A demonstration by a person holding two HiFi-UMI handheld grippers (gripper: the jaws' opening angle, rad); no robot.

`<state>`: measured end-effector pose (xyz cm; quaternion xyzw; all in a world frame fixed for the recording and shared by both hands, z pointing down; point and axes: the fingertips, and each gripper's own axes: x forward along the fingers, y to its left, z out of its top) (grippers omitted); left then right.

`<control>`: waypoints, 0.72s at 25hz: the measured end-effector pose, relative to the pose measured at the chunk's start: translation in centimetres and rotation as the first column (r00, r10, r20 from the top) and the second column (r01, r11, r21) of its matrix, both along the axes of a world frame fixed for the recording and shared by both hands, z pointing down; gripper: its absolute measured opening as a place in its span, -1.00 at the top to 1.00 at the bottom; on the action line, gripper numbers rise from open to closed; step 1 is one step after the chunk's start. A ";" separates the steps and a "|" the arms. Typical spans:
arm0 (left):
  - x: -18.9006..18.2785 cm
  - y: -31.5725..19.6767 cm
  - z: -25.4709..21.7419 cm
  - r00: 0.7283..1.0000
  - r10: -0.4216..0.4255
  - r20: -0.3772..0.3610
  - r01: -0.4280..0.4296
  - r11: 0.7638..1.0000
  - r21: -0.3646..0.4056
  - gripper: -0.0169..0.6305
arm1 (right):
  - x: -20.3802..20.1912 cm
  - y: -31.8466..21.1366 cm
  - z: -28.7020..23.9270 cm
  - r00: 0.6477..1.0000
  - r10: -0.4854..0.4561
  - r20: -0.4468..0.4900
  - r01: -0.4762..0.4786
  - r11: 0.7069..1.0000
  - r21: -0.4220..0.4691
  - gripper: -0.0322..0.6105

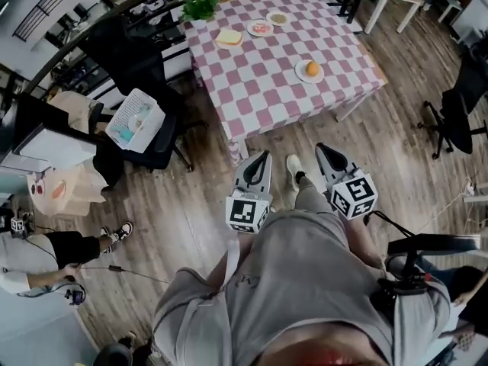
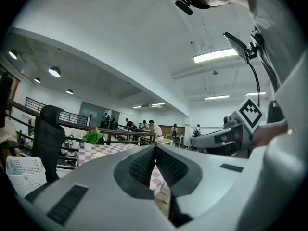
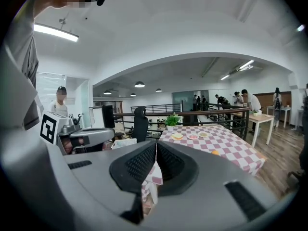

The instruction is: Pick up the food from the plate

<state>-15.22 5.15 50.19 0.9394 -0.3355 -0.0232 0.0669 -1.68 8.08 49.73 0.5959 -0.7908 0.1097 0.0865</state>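
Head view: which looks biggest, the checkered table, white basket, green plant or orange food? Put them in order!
1. checkered table
2. white basket
3. green plant
4. orange food
No two look alike in size here.

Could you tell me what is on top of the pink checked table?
Green potted plant, yellow sandwich, two small filled plates, round orange food on white plate; cloth hides tabletop.

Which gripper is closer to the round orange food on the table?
Right. The right gripper hangs almost straight back from the orange food; the left gripper sits off to its left. Neither reaches the table.
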 end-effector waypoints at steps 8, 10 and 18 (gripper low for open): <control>0.7 -8.7 1.4 0.983 -0.163 0.080 0.167 0.985 -0.047 0.92 | 0.3 -11.6 1.4 0.981 -0.188 0.052 0.190 0.981 -0.034 0.86; 2.0 -11.1 0.1 0.978 -0.201 0.063 0.203 0.979 -0.028 0.92 | 1.8 -14.3 1.9 0.972 -0.227 0.062 0.230 0.973 -0.037 0.86; 5.3 -20.6 -2.0 0.924 -0.362 0.124 0.373 0.924 -0.079 0.92 | 5.5 -25.7 1.5 0.909 -0.407 0.092 0.414 0.907 -0.076 0.86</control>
